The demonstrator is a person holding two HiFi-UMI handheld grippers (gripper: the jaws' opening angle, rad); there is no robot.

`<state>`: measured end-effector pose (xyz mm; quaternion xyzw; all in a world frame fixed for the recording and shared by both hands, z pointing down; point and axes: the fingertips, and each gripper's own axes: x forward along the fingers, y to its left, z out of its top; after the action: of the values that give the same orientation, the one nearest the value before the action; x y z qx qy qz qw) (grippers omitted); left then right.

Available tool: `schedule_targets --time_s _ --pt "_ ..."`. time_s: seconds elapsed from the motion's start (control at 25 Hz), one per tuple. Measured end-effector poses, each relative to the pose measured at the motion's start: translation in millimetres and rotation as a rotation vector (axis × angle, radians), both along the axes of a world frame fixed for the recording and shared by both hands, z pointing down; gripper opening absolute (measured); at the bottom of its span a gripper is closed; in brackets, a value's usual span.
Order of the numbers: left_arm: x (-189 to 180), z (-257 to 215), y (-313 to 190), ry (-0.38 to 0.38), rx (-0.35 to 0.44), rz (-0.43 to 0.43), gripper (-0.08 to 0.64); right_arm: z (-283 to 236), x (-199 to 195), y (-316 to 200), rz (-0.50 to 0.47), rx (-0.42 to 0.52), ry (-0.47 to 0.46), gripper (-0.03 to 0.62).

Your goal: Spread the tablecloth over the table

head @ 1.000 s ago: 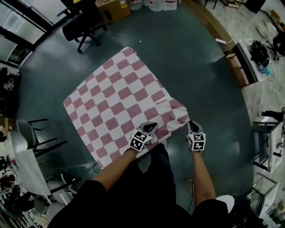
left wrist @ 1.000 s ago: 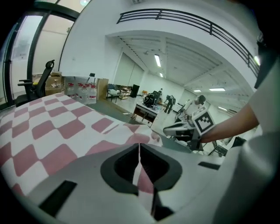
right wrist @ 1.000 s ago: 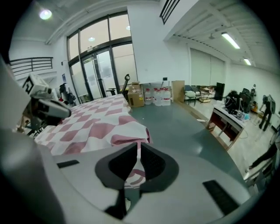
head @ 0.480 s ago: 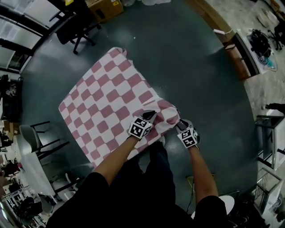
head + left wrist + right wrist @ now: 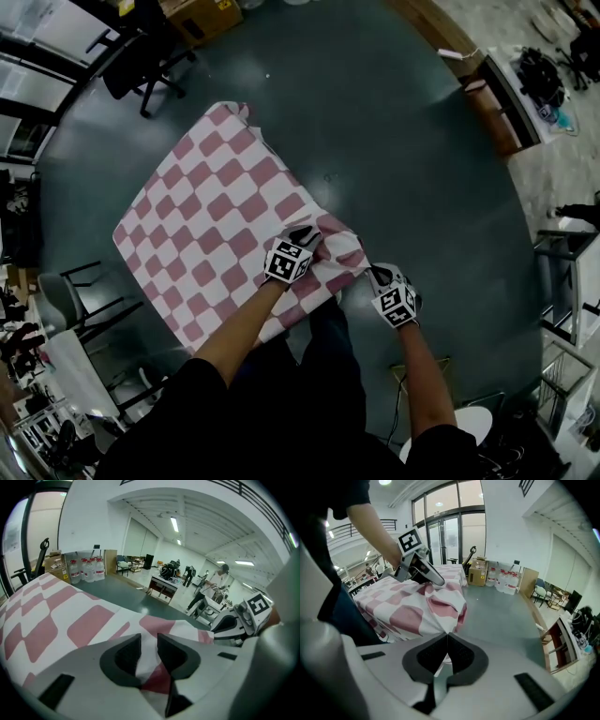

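Note:
The pink-and-white checked tablecloth [image 5: 216, 187] covers the table and hangs over its edges. Its near right corner is bunched into folds. My left gripper [image 5: 302, 234] rests on that bunched part. In the left gripper view, my left gripper [image 5: 149, 641] has its jaws apart, having just been opening, and a loose fold of the cloth [image 5: 56, 616] lies between them. My right gripper [image 5: 372, 273] is at the corner's edge. In the right gripper view, my right gripper [image 5: 447, 637] is shut on the corner of the cloth [image 5: 417, 611], which draws to a point at its tips.
The dark green floor [image 5: 403, 159] surrounds the table. An office chair [image 5: 141, 66] and a cardboard box [image 5: 197, 14] stand beyond it. Metal chairs [image 5: 66, 300] stand at the left and a wooden bench [image 5: 487, 103] at the right. Water bottles [image 5: 86, 569] line the far wall.
My left gripper has slid further onto the cloth and its jaws have parted. My right gripper has moved in toward the left one, and the corner between them has bunched up.

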<state>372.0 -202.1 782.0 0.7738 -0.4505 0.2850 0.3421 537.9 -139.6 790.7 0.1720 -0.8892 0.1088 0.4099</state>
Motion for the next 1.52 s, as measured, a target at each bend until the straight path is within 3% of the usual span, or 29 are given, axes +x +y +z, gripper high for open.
schedule_targets --time_s 0.16,0.28,0.44,0.56,0.68,0.76,0.96,1.08,1.24,1.36,1.52 --pt "3 -4 0 0.054 -0.047 0.014 0.112 -4 10 12 0.042 0.005 -0.004 0.017" --pt "8 -18 -3 0.095 -0.034 0.026 0.097 3 8 14 0.058 0.007 0.010 0.017" --pt "16 -14 -2 0.079 -0.044 0.067 0.095 1 4 9 0.029 -0.007 -0.016 0.020" --pt "18 -10 7 0.050 -0.060 0.081 0.101 -12 -2 -1 0.035 -0.055 -0.132 0.025" --pt "27 -23 8 0.052 -0.022 0.081 0.107 -34 -7 -34 0.134 -0.091 -0.298 0.049" --pt "41 -32 13 0.083 -0.008 0.082 0.107 -43 -8 -61 0.196 -0.104 -0.344 0.049" --pt "73 -37 42 0.138 -0.028 0.095 0.109 -42 -28 -86 0.119 -0.082 -0.218 0.103" --pt "82 -38 65 0.192 -0.059 0.064 0.115 -44 -42 -82 0.068 -0.100 -0.157 0.112" --pt "90 -41 89 0.226 -0.064 0.098 0.129 -50 -58 -80 0.020 -0.117 -0.107 0.117" --pt "94 -44 91 0.219 -0.047 0.085 0.135 -53 -67 -89 -0.004 -0.123 -0.112 0.123" --pt "94 -42 75 0.198 -0.028 -0.039 0.137 -45 -90 -108 -0.073 -0.203 -0.181 0.123"
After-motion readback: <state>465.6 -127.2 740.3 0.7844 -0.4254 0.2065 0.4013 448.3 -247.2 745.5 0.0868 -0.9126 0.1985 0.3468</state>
